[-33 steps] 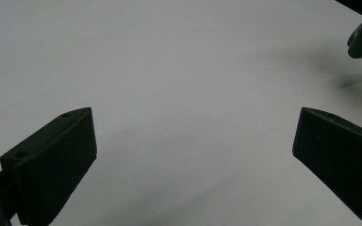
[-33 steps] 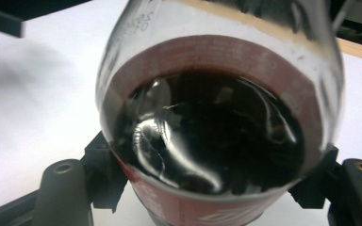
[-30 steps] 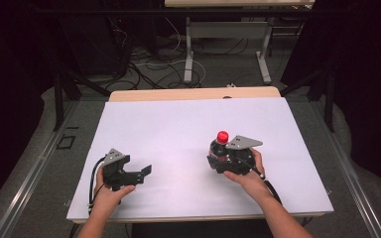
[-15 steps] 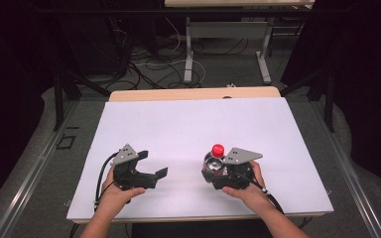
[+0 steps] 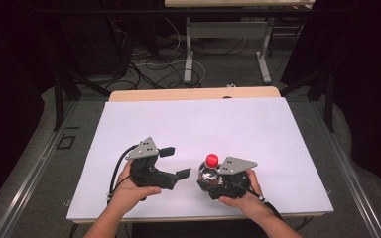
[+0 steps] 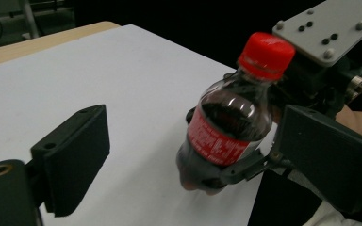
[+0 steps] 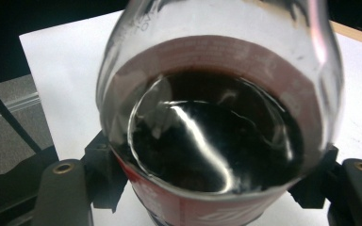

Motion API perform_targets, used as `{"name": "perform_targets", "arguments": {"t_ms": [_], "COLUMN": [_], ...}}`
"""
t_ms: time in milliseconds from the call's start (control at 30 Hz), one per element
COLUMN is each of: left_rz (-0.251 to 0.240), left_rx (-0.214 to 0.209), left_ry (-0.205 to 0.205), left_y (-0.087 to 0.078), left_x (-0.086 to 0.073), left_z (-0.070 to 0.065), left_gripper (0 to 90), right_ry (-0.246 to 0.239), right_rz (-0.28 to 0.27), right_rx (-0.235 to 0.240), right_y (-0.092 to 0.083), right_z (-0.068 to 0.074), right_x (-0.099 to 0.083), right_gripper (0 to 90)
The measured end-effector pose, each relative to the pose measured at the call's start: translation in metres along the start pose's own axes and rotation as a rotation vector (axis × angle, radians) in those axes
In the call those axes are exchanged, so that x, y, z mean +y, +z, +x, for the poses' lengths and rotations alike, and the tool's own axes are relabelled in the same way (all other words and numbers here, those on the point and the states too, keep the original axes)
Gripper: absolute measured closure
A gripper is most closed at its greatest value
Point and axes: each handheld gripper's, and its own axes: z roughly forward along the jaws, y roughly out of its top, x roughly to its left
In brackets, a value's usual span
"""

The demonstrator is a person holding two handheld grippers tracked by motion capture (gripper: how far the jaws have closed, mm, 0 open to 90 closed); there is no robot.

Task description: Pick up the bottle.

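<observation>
Near the front edge of the bench (image 5: 144,119), right of its middle, the right gripper (image 5: 217,179) has its jaws clenched on the lower body of a small cola bottle (image 5: 209,172), upright with its red cap (image 5: 212,160) on. The left gripper (image 5: 174,162) sits just beside it to the left, jaws parted with nothing between them, though they have just been closing a little. Judging by this, the pick-up is done, the cap looks unopened, and whatever the left gripper is meant to do at the bottle has not begun.
</observation>
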Motion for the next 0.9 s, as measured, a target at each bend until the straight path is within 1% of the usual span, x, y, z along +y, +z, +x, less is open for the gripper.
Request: {"name": "perform_targets", "arguments": {"t_ms": [67, 100, 133, 233, 267, 300, 333, 367, 400, 433, 500, 533, 567, 667, 700, 767, 800, 833, 867, 900], "left_rz": [0.001, 0.011, 0.015, 0.03, 0.038, 0.039, 0.039, 0.046, 0.051, 0.059, 0.068, 0.059, 0.061, 0.059, 0.068, 0.063, 0.064, 0.066, 0.069, 0.066], "left_rx": [-0.003, -0.023, -0.03, -0.039, -0.043, -0.048, -0.052, -0.067, -0.068, -0.07, -0.074, -0.094, -0.102, -0.113, -0.131, -0.138, -0.156, -0.169, -0.187, -0.193], "left_ry": [0.004, 0.015, 0.018, 0.026, 0.038, 0.038, 0.047, 0.066, 0.068, 0.083, 0.087, 0.077, 0.079, 0.09, 0.095, 0.09, 0.092, 0.092, 0.095, 0.094], "left_y": [0.001, 0.003, 0.004, 0.006, 0.007, 0.008, 0.009, 0.012, 0.013, 0.015, 0.016, 0.019, 0.02, 0.022, 0.023, 0.025, 0.027, 0.027, 0.027, 0.028], "left_x": [0.003, 0.008, 0.011, 0.015, 0.018, 0.019, 0.02, 0.023, 0.024, 0.025, 0.026, 0.027, 0.028, 0.03, 0.031, 0.031, 0.033, 0.033, 0.034, 0.034], "left_z": [-0.002, -0.005, -0.006, -0.009, -0.01, -0.012, -0.014, -0.016, -0.018, -0.018, -0.019, -0.021, -0.021, -0.022, -0.023, -0.023, -0.023, -0.022, -0.022, -0.022], "left_gripper": [12.8, 14.3, 16.4, 16.9, 20.7, 23.2, 23.2, 25.3, 26.5, 26.6, 29.6, 29.8, 30.6, 31.9, 32.1, 32.2, 32.2, 32.9, 34.0, 34.4], "right_ry": [-0.006, -0.002, -0.002, -0.008, 0.0, -0.007, -0.007, -0.001, -0.001, -0.005, -0.011, -0.007, -0.011, -0.018, -0.018, -0.022, -0.024, -0.029, -0.029, -0.031], "right_rz": [0.011, -0.001, -0.001, 0.0, 0.001, 0.004, 0.004, 0.006, 0.007, 0.01, 0.011, 0.011, 0.022, 0.011, 0.015, 0.021, 0.011, 0.023, 0.019, 0.015], "right_rx": [0.005, 0.004, 0.006, 0.008, 0.007, 0.008, 0.008, 0.009, 0.01, 0.012, 0.018, 0.022, 0.029, 0.034, 0.044, 0.055, 0.052, 0.062, 0.064, 0.07], "right_y": [0.0, 0.001, 0.001, 0.002, 0.003, 0.003, 0.003, 0.004, 0.005, 0.005, 0.005, 0.006, 0.006, 0.007, 0.007, 0.007, 0.008, 0.007, 0.008, 0.008], "right_z": [0.0, 0.002, 0.002, 0.003, 0.004, 0.004, 0.004, 0.005, 0.005, 0.005, 0.006, 0.007, 0.008, 0.01, 0.011, 0.012, 0.013, 0.013, 0.014, 0.014], "right_x": [0.0, 0.0, -0.001, -0.001, -0.002, -0.003, -0.003, -0.004, -0.004, -0.005, -0.005, -0.006, -0.005, -0.006, -0.006, -0.006, -0.006, -0.006, -0.006, -0.006], "right_gripper": [28.3, 28.3, 28.3, 28.3, 28.3, 28.4, 28.4, 28.3, 28.3, 28.4, 28.4, 28.4, 28.4, 28.4, 28.3, 28.4, 28.4, 28.4, 28.4, 28.4]}}
